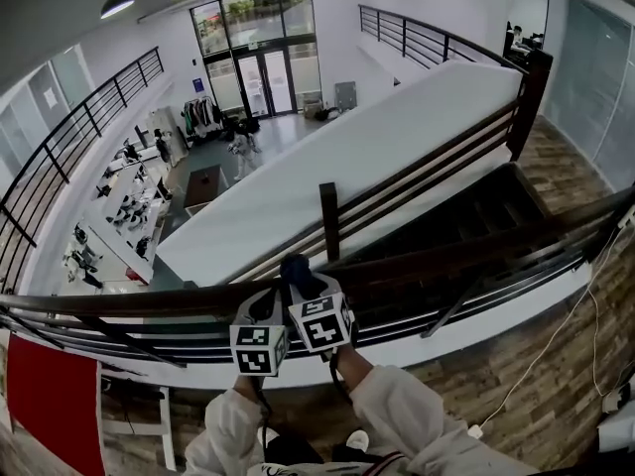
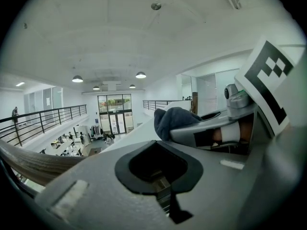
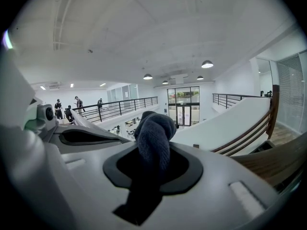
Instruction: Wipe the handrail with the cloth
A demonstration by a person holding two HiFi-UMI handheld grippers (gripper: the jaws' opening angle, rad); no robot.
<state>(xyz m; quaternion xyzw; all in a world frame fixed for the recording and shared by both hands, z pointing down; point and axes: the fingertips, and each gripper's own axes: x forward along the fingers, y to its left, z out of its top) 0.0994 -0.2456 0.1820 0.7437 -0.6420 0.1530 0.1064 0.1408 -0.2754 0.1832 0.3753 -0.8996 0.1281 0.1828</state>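
A dark wooden handrail (image 1: 119, 301) crosses the head view in front of me, over an open hall. My two grippers are side by side at its middle, pointing out over it. The right gripper (image 1: 304, 288) is shut on a dark blue cloth (image 1: 298, 272) that bunches up past its jaws. In the right gripper view the cloth (image 3: 154, 135) rises out of the shut right gripper (image 3: 152, 166), with the handrail (image 3: 276, 164) at the lower right. The left gripper (image 1: 260, 310) is shut with nothing in it (image 2: 158, 166). From its own view, the cloth (image 2: 173, 120) is to the right and the handrail (image 2: 29, 164) to the left.
Thin metal bars (image 1: 149, 347) run under the handrail. A staircase with its own wooden rail (image 1: 446, 157) and post (image 1: 328, 218) descends ahead to the right. A white cable (image 1: 556, 335) lies on the wooden floor. A red panel (image 1: 50, 400) stands lower left. People and desks are far below.
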